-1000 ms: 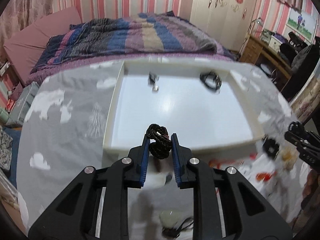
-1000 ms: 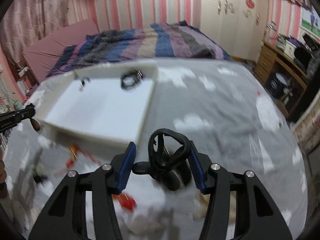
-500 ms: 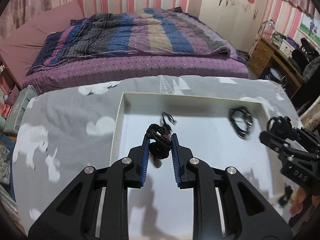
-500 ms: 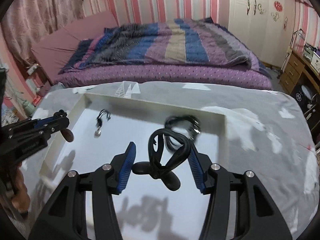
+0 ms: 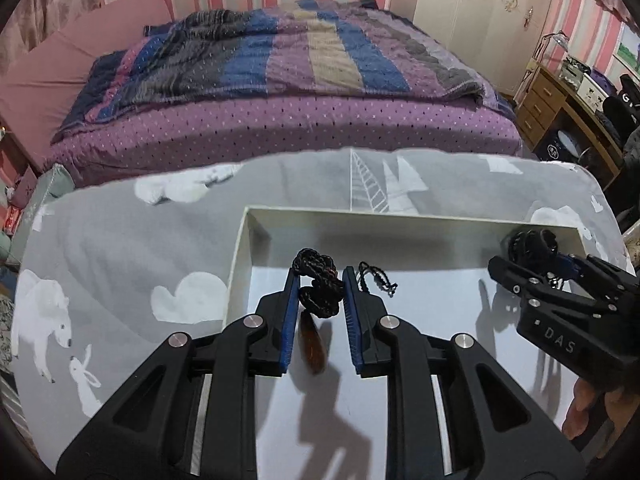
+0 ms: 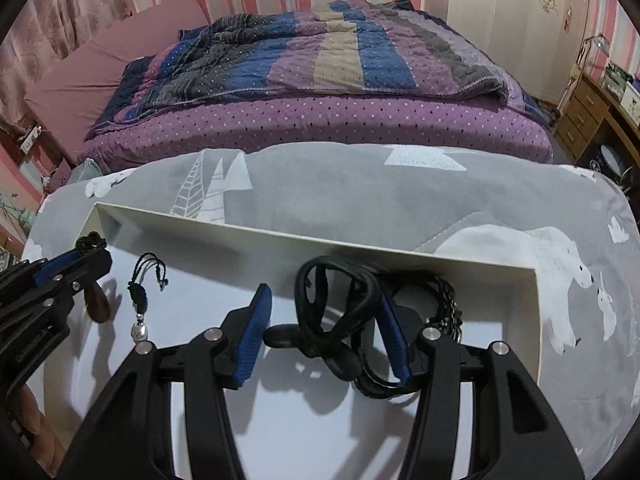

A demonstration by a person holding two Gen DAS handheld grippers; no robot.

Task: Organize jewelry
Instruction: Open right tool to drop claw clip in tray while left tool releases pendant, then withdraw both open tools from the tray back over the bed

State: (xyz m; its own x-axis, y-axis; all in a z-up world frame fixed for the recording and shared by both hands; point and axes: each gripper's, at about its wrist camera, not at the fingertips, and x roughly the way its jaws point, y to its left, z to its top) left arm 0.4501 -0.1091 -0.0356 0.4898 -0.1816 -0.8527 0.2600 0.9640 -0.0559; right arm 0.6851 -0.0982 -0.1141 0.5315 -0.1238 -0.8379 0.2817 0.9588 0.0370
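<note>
In the left wrist view, the left gripper (image 5: 320, 300) pinches a bunched black braided cord (image 5: 318, 286) with a brown teardrop pendant (image 5: 312, 344) dangling over the shallow white tray (image 5: 240, 264); released here, it could tangle with the small black knotted cord (image 5: 374, 278) just beside. In the right wrist view, the half-open right gripper (image 6: 320, 320) clamps a thick black looped band (image 6: 332, 308) above a coiled black necklace (image 6: 446, 304), which crowds the tray's right corner.
</note>
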